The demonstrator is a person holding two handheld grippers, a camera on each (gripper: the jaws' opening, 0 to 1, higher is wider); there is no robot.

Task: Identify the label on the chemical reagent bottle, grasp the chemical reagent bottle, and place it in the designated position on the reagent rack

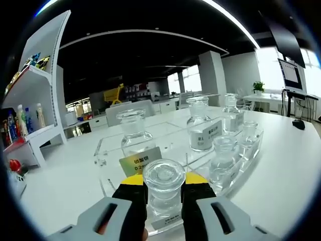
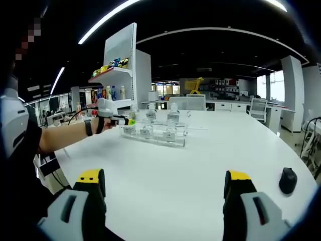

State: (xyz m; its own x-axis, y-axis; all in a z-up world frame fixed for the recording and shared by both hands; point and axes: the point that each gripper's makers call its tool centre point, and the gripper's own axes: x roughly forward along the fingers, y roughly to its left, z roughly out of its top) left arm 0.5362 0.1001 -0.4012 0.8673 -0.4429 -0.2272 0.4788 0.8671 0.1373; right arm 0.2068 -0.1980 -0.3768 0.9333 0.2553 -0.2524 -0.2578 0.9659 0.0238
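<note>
Left gripper view: left gripper (image 1: 164,203) fingers clamping a clear glass reagent bottle (image 1: 164,188) with round stopper, at the transparent acrylic rack (image 1: 108,153)'s near edge, apparently.

Right gripper view: right gripper (image 2: 165,193) fingers standing wide over glossy white desk (image 2: 210,155).

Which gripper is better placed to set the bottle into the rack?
Left. Its fingers are closed on the glass bottle right at the clear rack. The right gripper is open, holds nothing, and is far from the rack across the white table.
</note>
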